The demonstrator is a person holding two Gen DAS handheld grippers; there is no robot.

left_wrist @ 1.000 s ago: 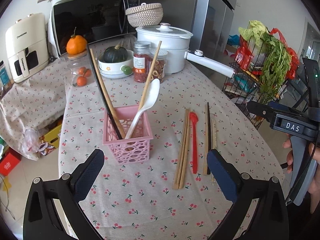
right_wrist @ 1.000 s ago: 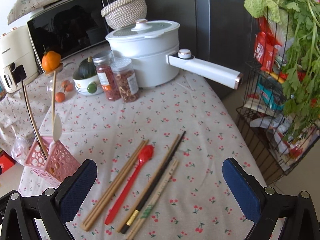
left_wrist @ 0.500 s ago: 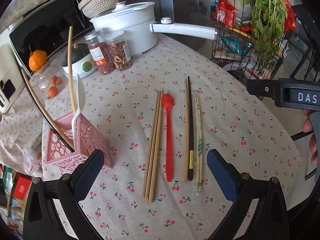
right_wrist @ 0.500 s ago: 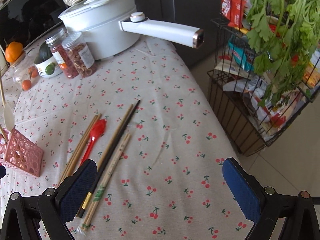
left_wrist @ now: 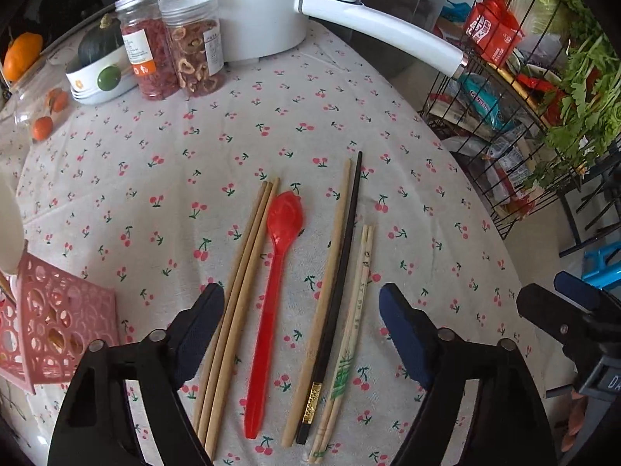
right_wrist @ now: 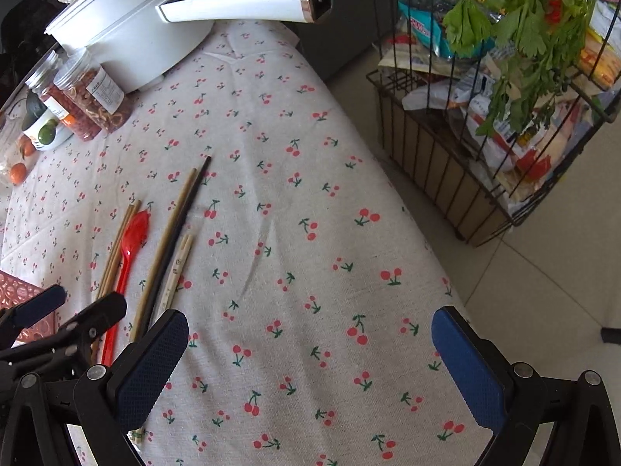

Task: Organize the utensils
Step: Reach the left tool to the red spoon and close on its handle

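My left gripper (left_wrist: 300,334), jaws partly open and just narrowing, straddles the red spoon (left_wrist: 271,275) and the chopsticks flanking it right of the pink basket (left_wrist: 58,326); closing now risks several utensils.

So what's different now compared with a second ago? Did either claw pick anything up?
No, nothing is picked up. The left gripper has swung from the pink basket over to the loose utensils and dropped lower; its jaws have just been closing, straddling the red spoon and chopsticks without touching. The right gripper also dipped, open over bare tablecloth. The utensils lie unmoved.
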